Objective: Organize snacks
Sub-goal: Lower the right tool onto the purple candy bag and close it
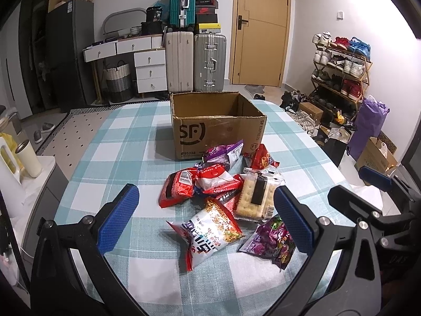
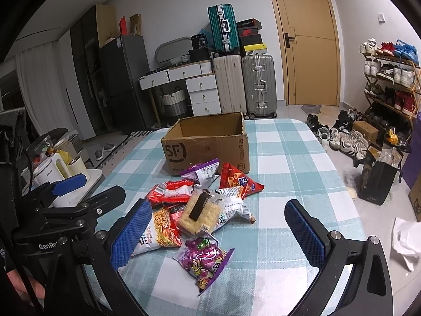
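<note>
Both grippers, left gripper [image 1: 208,221] and right gripper [image 2: 219,230], are hovering spread wide, gripping nothing, over snack packets [image 1: 223,192] lying before the cardboard box [image 1: 215,126].

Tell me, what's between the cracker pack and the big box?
Snack bags: a purple bag and a red cone-snack bag lie between the cracker pack and cardboard box, right wrist view.

Two hand-held grippers, both spread wide, nothing held.

Left gripper [image 1: 206,217]: black frame, blue textured pads [image 1: 118,218], jaws wide apart, pointing forward and slightly downward, empty. Right gripper [image 2: 219,234]: same build, blue pads [image 2: 305,231] equally wide apart, empty, set just beside the left one; each gripper's frame shows at the edge of the other's wrist view.
</note>
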